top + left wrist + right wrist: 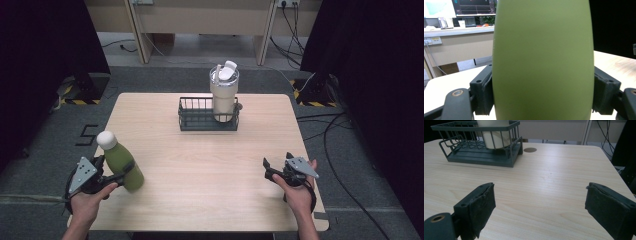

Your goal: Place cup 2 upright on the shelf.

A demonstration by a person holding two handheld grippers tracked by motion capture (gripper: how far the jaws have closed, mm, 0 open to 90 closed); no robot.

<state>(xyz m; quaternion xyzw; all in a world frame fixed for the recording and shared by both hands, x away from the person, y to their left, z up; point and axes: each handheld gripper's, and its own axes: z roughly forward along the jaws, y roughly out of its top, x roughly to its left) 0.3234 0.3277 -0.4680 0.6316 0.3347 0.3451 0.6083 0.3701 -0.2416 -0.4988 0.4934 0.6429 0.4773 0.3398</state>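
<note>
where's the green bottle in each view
High view: the green bottle stands at the table's near left corner, tilted, in the left gripper.
Left gripper view: the bottle's body takes up the middle of the picture, clamped between the two black jaws.
Right gripper view: the bottle is not in it.
Shared landmark: the light wooden table.
</note>
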